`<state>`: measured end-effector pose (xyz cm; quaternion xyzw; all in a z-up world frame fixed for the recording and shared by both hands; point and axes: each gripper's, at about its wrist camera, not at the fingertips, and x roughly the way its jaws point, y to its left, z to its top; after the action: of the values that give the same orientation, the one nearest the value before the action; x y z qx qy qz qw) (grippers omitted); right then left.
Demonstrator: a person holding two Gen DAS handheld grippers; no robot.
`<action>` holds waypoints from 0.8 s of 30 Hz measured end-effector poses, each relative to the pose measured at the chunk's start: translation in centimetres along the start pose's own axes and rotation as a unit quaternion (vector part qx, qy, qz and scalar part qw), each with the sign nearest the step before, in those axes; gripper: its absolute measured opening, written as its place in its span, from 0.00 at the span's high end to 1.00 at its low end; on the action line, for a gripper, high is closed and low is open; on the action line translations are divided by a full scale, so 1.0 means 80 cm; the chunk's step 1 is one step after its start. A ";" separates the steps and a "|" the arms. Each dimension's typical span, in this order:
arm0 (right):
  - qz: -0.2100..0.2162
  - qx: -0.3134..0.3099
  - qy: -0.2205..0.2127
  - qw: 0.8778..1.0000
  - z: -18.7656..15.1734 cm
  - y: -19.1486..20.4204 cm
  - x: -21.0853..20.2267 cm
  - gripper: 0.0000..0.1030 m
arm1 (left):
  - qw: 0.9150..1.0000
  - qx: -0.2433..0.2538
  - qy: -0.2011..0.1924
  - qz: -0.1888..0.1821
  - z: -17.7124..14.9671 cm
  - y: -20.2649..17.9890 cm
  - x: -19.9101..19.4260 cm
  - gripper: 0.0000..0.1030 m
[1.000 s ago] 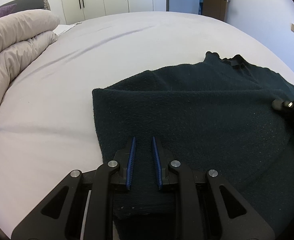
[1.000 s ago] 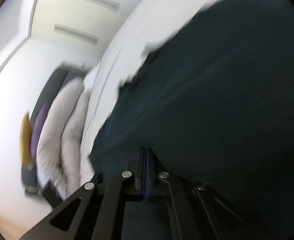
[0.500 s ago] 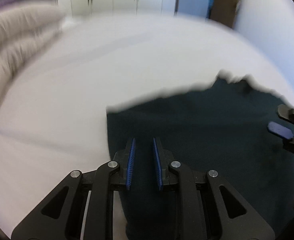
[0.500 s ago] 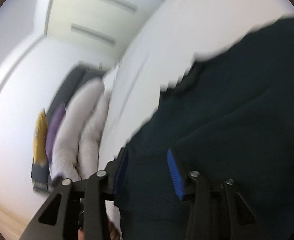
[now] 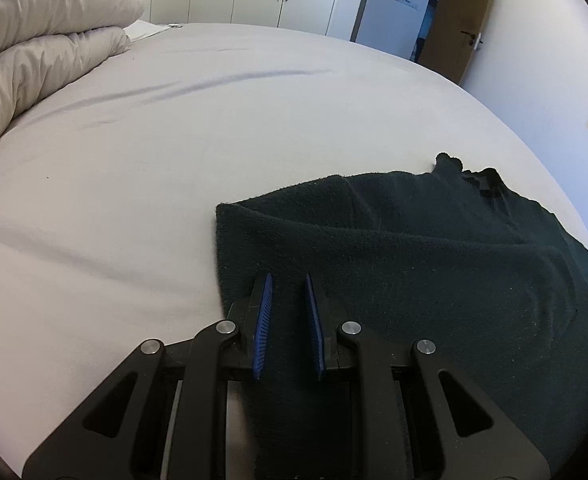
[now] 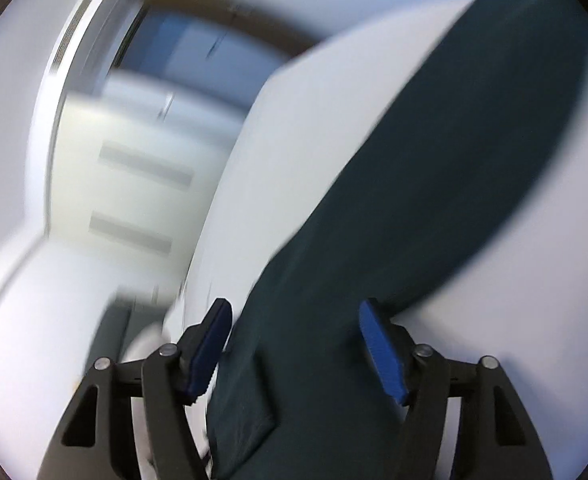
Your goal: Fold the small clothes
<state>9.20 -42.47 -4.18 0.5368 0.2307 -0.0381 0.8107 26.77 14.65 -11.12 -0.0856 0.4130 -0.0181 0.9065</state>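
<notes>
Dark sweater [image 5: 434, 264] lay partly folded on the bed [image 5: 213, 120]; left gripper [image 5: 287, 320] pinched its near edge, right gripper [image 6: 294, 344] was opening, gripping nothing. More folds left.

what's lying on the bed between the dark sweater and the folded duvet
Nothing: in the left wrist view, only bare sheet runs from the sweater to the duvet.

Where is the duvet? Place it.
In the left wrist view, the folded duvet lies at the top left, on the far side of the bed, well apart from the dark garment.
</notes>
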 end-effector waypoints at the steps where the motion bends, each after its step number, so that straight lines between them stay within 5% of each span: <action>1: -0.010 0.031 -0.022 0.999 0.018 -0.021 -0.027 0.32 | 1.000 0.001 0.000 0.001 0.000 -0.001 0.001 0.83; 5: -0.063 0.112 -0.081 0.988 0.067 -0.085 -0.100 0.33 | 1.000 0.008 -0.001 0.010 -0.005 -0.007 0.000 0.83; 7: -0.054 0.140 -0.087 0.985 0.085 -0.106 -0.114 0.34 | 1.000 0.011 -0.002 0.014 -0.008 -0.008 0.001 0.83; 12: -0.087 0.126 -0.038 0.988 0.120 -0.100 -0.082 0.33 | 1.000 0.015 -0.003 0.020 -0.010 -0.011 0.000 0.83; 21: -0.054 0.169 -0.070 0.982 0.138 -0.088 -0.048 0.34 | 1.000 0.010 -0.005 0.014 -0.011 -0.006 -0.001 0.83; 24: -0.049 0.164 -0.090 0.981 0.140 -0.089 -0.044 0.51 | 1.000 0.008 -0.005 0.012 -0.011 -0.006 0.000 0.83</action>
<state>7.56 -56.08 -5.25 0.6451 0.1731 -0.1636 0.7260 26.08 14.09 -11.61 -0.0739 0.4094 -0.0100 0.9093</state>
